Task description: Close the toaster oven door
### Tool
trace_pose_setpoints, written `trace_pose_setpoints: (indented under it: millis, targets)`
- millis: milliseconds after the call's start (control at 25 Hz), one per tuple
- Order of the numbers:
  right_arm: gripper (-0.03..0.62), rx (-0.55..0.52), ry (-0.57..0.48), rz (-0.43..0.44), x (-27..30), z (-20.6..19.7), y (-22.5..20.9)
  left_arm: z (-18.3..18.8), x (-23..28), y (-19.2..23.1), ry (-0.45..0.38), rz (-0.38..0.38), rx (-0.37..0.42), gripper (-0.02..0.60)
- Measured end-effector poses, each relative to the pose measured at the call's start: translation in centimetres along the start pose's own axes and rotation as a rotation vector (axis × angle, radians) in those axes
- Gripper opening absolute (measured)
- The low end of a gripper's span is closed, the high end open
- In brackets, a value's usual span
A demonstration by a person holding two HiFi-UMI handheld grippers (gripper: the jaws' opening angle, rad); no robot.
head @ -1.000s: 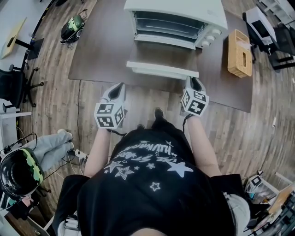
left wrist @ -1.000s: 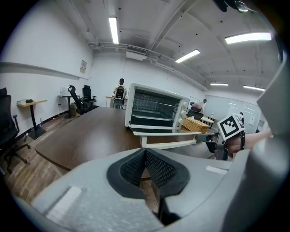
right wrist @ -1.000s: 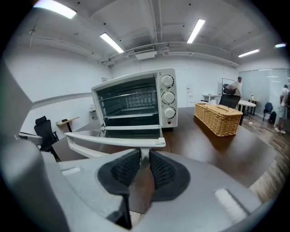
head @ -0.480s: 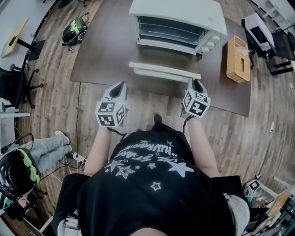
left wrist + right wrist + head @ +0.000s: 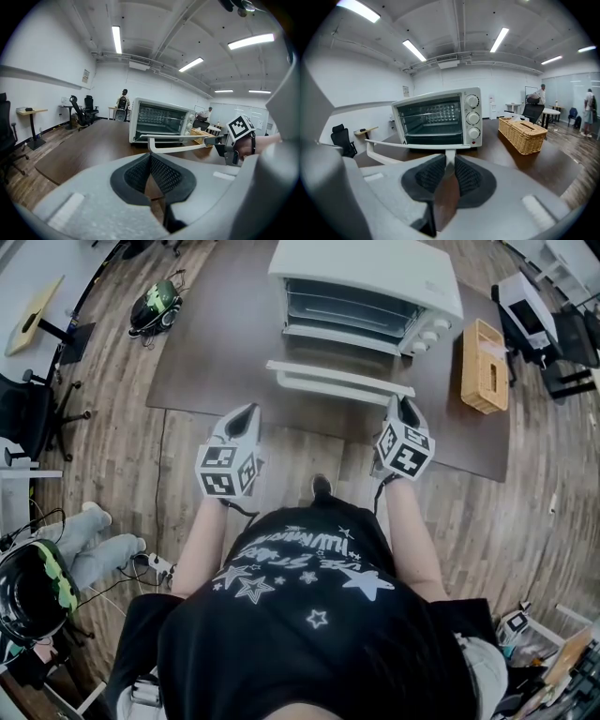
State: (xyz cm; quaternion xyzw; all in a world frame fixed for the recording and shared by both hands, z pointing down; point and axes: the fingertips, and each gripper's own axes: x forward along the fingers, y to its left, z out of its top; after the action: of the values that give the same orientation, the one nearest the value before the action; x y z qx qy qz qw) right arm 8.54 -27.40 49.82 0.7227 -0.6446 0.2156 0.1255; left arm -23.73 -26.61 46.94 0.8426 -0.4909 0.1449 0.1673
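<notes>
The white toaster oven [image 5: 375, 277] stands on the dark brown table [image 5: 216, 343] with its door [image 5: 337, 369] swung down and out towards me. The door's white handle [image 5: 342, 388] runs along its front edge. My right gripper [image 5: 401, 405] is at the handle's right end. In the right gripper view its pads [image 5: 464, 176] are shut on the handle's white end post [image 5: 449, 157], with the oven [image 5: 436, 117] behind. My left gripper [image 5: 248, 413] hangs apart, left of the door, over the table's front edge. Its jaws [image 5: 151, 161] touch at the tips and hold nothing.
A wicker box [image 5: 485, 352] sits on the table right of the oven. I stand at the table's front edge. On the wooden floor at the left are office chairs [image 5: 37, 409], a helmet [image 5: 155, 296] and a seated person's legs [image 5: 94, 545]. People stand far back [image 5: 123, 99].
The door has swung up a little with my right gripper on its handle, so less of its glass shows from above. The left gripper has hardly moved.
</notes>
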Motion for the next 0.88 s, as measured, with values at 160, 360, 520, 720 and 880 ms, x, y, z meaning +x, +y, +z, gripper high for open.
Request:
trace_pose_setpoints:
  millis: [160,360,520,720,880]
  targets:
    - [0.072,0.01,-0.029,0.009,0.0,1.3,0.1,0.4,0.0,-0.2,-0.005,-0.006,0.006,0.011]
    - [0.071,0.027,-0.07,0.03,0.0,2.7,0.1,0.8,0.2,-0.4,-0.011,-0.005,0.012,0.011]
    - [0.071,0.03,-0.097,0.043,0.2,3.8,0.2,1.4,0.5,-0.4,-0.02,-0.001,0.02,0.011]
    - [0.072,0.048,-0.142,0.072,0.3,5.1,0.1,1.7,0.7,-0.4,-0.024,0.014,0.028,0.011]
    - [0.072,0.068,-0.169,0.102,0.7,6.1,0.0,1.6,1.1,-0.5,-0.021,0.023,0.028,0.011]
